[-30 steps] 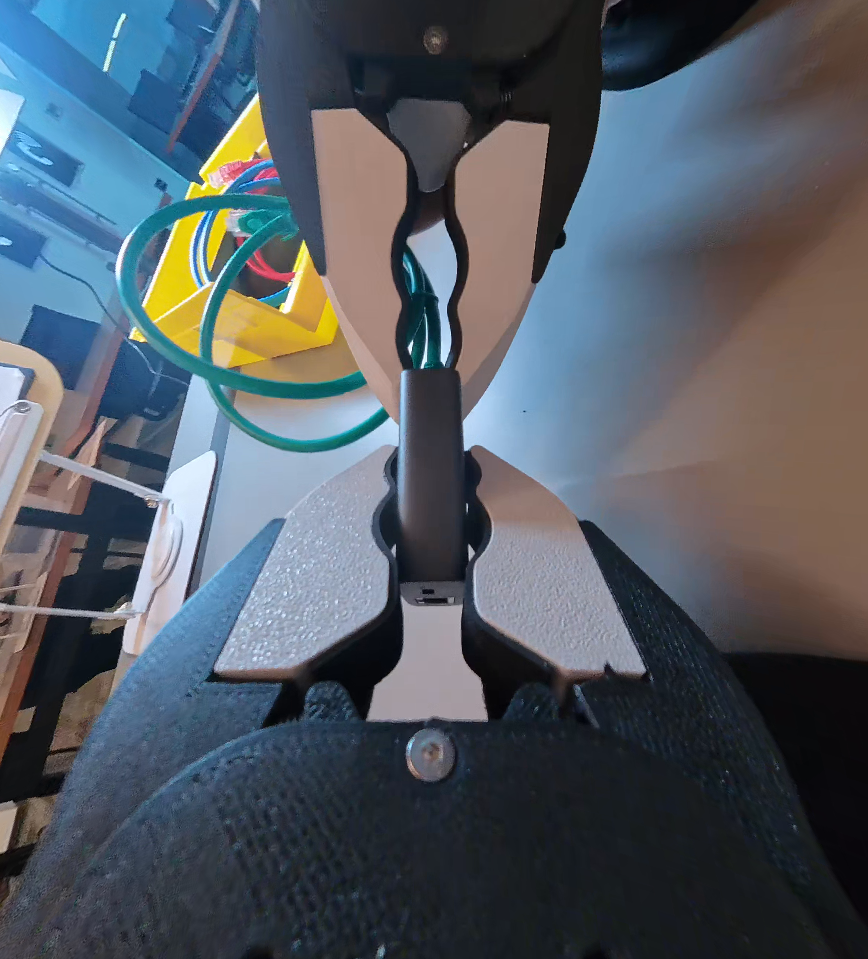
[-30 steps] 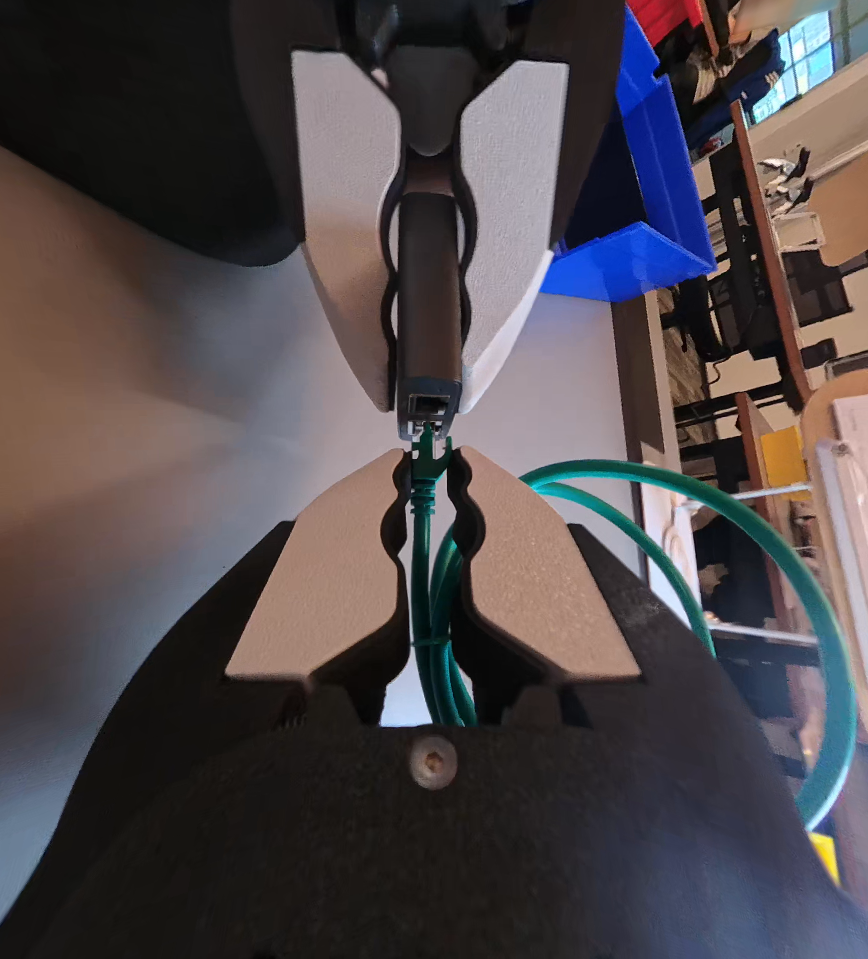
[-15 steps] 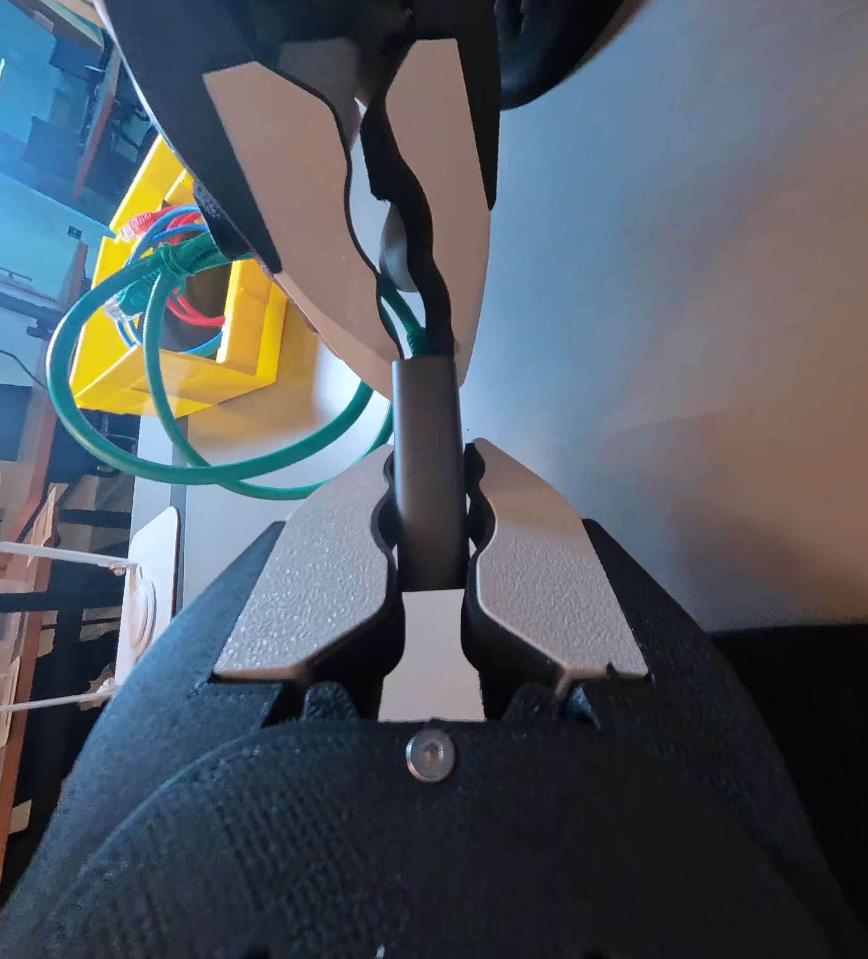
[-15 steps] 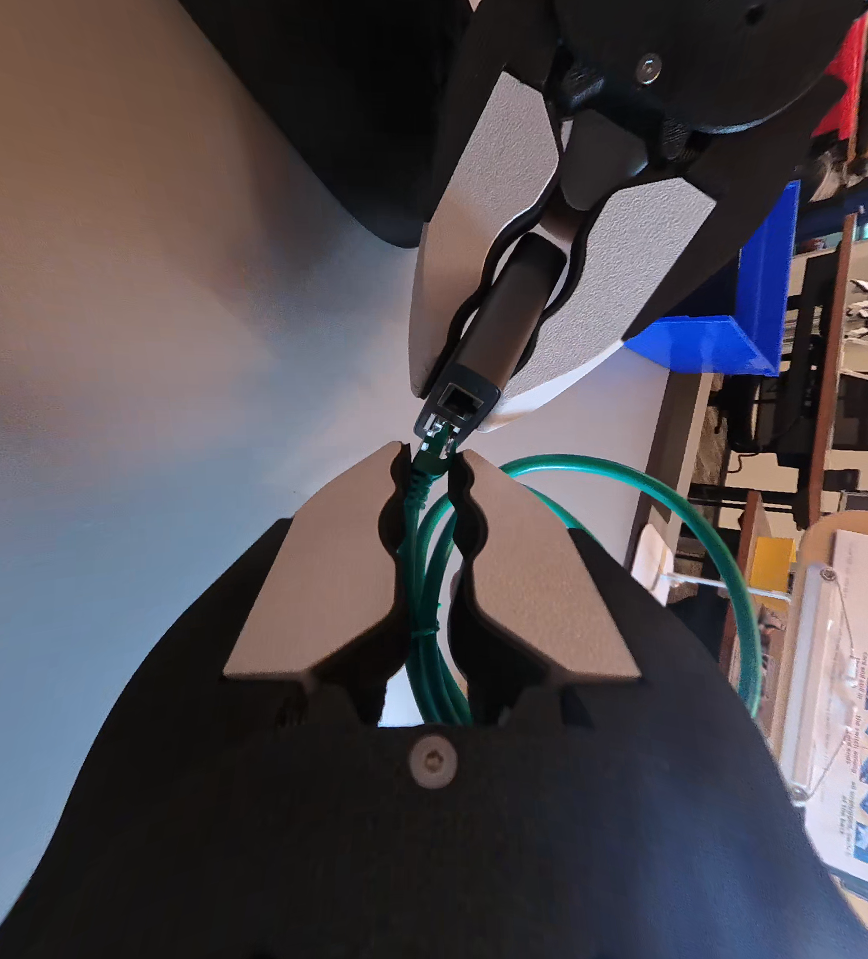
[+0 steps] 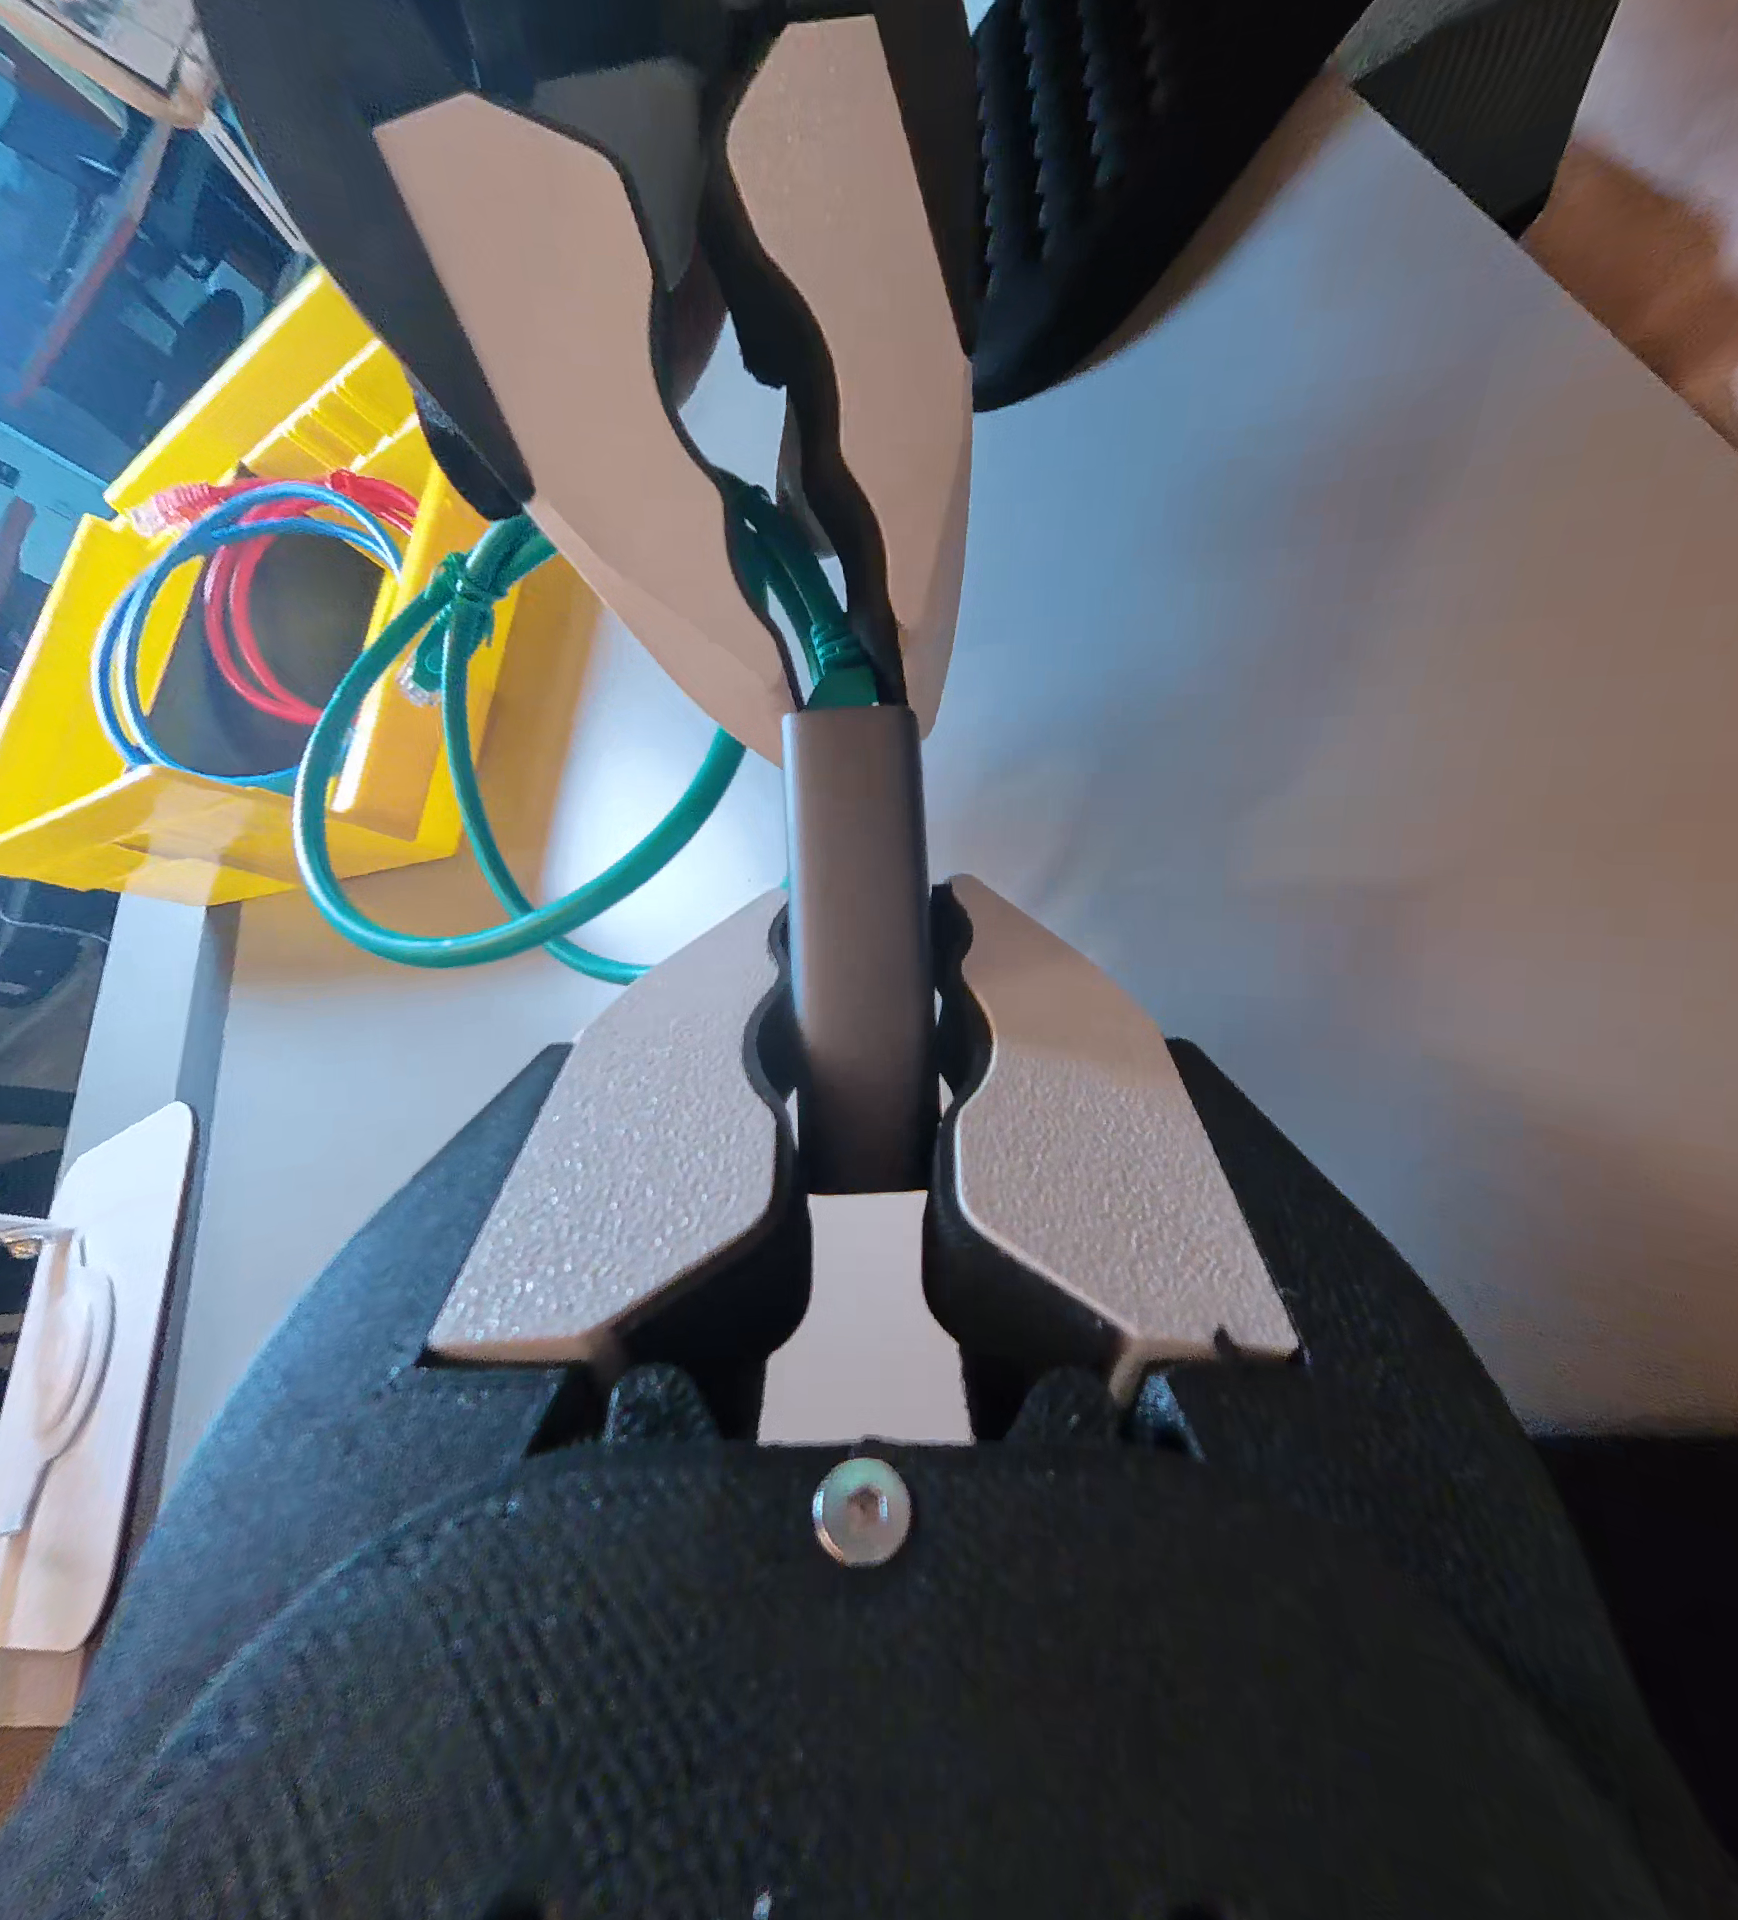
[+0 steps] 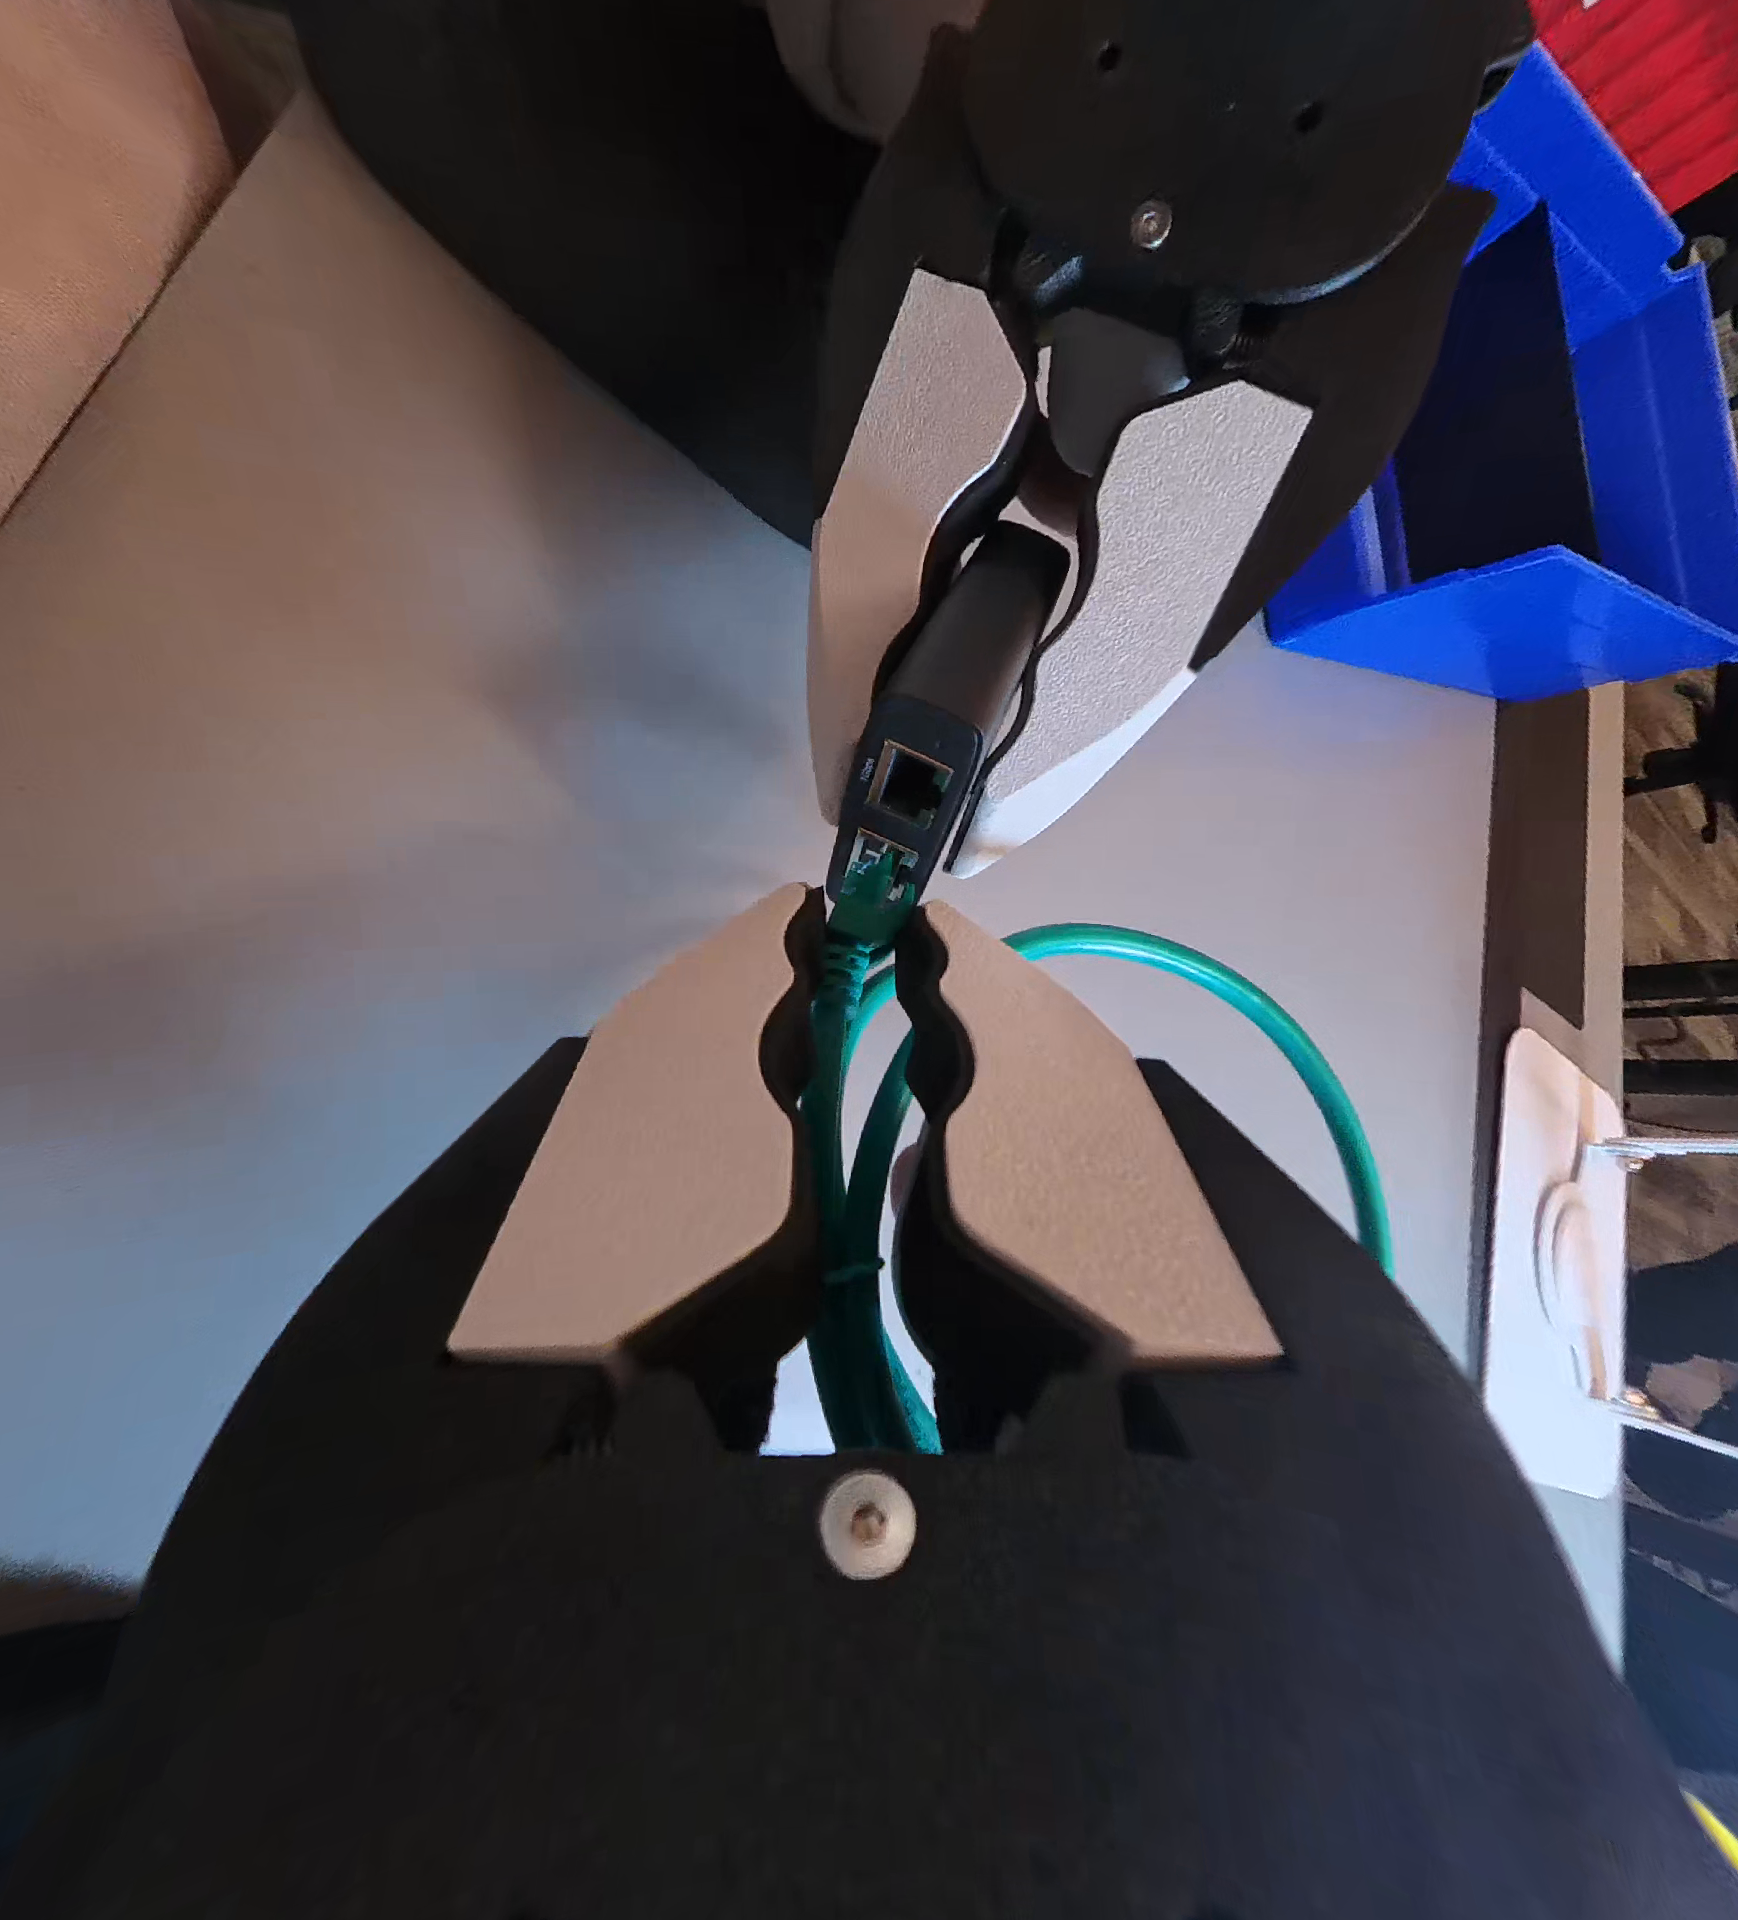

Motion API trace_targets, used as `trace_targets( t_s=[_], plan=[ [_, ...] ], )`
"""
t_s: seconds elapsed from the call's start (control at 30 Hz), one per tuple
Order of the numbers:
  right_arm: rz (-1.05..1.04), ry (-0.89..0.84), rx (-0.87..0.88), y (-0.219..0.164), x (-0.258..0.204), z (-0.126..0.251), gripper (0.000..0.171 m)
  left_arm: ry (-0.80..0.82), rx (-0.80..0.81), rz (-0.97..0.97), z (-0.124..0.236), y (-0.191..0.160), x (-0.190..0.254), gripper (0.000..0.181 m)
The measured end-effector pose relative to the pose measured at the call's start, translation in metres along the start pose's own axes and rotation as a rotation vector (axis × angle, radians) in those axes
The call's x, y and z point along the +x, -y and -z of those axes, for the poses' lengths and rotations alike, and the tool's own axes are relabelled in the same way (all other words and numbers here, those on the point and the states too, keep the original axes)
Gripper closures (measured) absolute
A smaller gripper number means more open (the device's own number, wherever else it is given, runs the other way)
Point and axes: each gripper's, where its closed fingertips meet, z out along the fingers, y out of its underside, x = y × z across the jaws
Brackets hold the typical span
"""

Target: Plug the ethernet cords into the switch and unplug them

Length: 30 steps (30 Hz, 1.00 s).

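Two ports show on the switch (image 6: 912,795) now; it has tipped since a moment ago. Left gripper (image 5: 863,1023) fingers squeeze it above the bench (image 6: 345,727). Right gripper (image 6: 860,940) fingers pinch the green cord (image 6: 839,1039), its plug entering the lower port.

a yellow bin (image 5: 169,831) and a blue bin (image 6: 1592,613) sit at opposite edges of the white table (image 5: 1364,831)

No writing can be read in either view. The dark switch (image 6: 912,769) bears a tiny pale mark beside its upper port, too small to make out.
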Motion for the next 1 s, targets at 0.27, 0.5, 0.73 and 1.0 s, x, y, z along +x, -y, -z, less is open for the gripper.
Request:
trace_targets(
  t_s=[0.27, 0.5, 0.73, 1.0],
  plan=[
    [0.017, -0.026, -0.084, -0.014, 0.003, -0.014, 0.159, -0.023, -0.038, 0.070, -0.004, -0.007, -0.004, 0.160],
    [0.024, 0.051, -0.035, -0.003, -0.007, -0.008, 0.158, -0.057, 0.015, 0.021, -0.002, -0.002, 0.006, 0.159],
    [-0.015, 0.068, 0.009, 0.002, -0.015, 0.004, 0.158, -0.090, 0.054, 0.022, -0.006, 0.009, 0.012, 0.158],
    [-0.131, 0.133, 0.097, 0.007, -0.023, 0.012, 0.158, -0.159, 0.088, 0.045, -0.011, 0.015, 0.017, 0.158]
  ],
)
